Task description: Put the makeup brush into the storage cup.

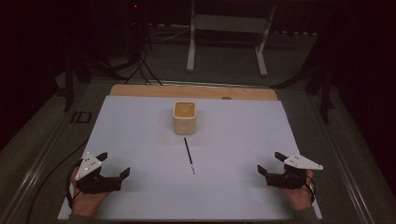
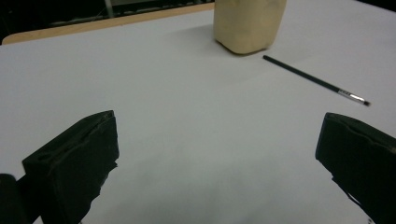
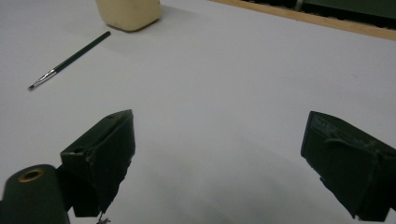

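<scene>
The paintbrush [image 1: 189, 155] lies flat on the white sheet [image 1: 140, 130], about midway between the left tongs [image 1: 115, 165] and the right tongs [image 1: 268, 163] and a little beyond both, just short of the cream cup [image 1: 184, 117]. Both tongs are spread wide with nothing between their jaws. The brush looks light, thin and stiff, likely to roll or slip from a loose pinch (the bristles are the delicate part). The best hold is probably across the dark handle near its middle. Its long axis runs from the cup toward the person, with the metal collar and bristle tip at the near end and the handle's butt close to the cup.
</scene>
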`<state>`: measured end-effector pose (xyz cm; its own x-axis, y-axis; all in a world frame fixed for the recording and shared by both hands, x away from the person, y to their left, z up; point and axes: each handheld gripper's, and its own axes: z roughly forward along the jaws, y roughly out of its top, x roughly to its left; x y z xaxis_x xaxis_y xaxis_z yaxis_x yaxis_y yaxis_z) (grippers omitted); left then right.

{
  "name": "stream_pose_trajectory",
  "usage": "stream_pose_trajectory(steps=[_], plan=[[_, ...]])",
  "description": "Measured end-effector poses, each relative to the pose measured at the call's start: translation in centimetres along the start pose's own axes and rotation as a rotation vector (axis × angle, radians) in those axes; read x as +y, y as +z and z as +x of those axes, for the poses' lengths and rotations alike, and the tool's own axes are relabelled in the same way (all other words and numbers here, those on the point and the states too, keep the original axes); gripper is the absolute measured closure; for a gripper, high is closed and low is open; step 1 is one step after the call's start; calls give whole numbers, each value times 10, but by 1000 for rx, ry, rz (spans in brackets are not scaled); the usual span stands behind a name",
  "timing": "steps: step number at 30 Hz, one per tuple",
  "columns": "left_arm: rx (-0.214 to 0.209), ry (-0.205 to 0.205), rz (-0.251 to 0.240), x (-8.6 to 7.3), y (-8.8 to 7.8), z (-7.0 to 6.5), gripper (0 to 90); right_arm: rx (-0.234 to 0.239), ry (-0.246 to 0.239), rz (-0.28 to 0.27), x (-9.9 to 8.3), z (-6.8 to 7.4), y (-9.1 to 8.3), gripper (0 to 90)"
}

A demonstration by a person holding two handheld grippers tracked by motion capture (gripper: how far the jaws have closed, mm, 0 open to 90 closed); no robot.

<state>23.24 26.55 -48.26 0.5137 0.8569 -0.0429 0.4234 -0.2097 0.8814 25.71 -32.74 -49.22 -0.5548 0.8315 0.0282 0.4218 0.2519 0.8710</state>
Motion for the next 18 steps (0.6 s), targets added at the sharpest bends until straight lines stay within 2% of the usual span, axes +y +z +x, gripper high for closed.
stream_pose_trajectory(steps=[14, 18], plan=[[5, -7, -15, -1, 0, 1, 7, 3, 7, 22, 0, 0, 2, 99], [1, -3, -3, -1, 1, 1, 7, 13, 13, 26, 1, 1, 3, 98]])
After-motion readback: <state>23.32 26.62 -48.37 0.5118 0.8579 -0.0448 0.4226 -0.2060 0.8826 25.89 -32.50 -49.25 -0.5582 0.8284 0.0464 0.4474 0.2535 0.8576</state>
